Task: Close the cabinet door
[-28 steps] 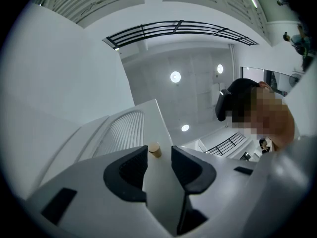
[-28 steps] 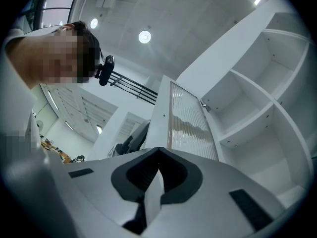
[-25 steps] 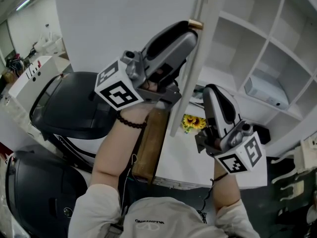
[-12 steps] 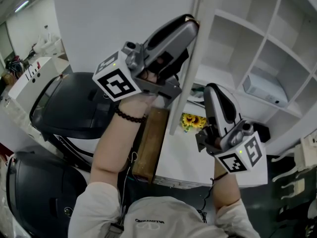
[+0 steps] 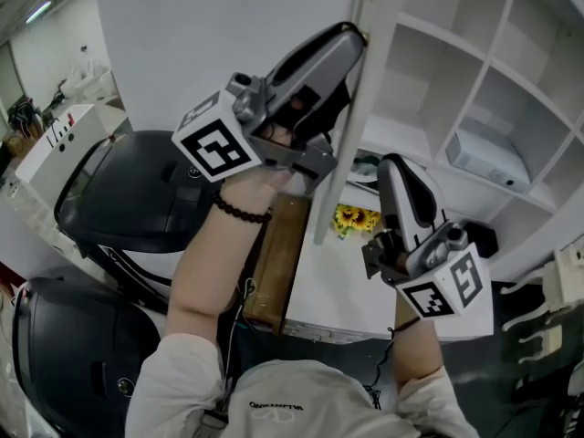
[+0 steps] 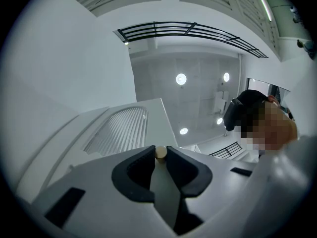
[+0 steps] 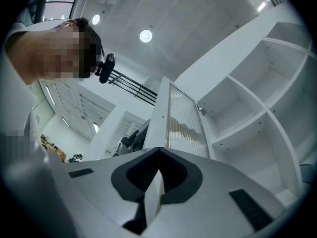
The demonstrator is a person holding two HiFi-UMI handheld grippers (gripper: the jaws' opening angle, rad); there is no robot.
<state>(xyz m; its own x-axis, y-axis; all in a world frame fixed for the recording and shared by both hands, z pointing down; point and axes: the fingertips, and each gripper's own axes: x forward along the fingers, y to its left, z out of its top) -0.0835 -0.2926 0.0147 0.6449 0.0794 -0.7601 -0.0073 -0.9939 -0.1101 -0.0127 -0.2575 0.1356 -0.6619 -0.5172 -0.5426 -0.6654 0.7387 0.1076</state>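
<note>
The cabinet door [image 5: 336, 190] stands swung out from the cabinet, its narrow white edge turned toward the head view and its ribbed glass panel showing in the right gripper view. On the door's edge near the top sits a small round pale knob [image 6: 161, 152]. The left tongs [image 5: 351, 36] reach up to it from the door's left side; their jaws have just been closing, and the dark pads now sit against either side of the knob, gripping it. The right tongs [image 5: 392, 164] hang just to the right of the door, lower down, not touching it, with the jaws brought together at the tips and nothing between them. Further right of the door are the cabinet's open shelves [image 5: 438, 36] (all white), and a white box [image 5: 488, 161] lies on one of them. Just below the door's lower end a small patch of yellow sunflowers [image 5: 354, 220] shows.
</note>
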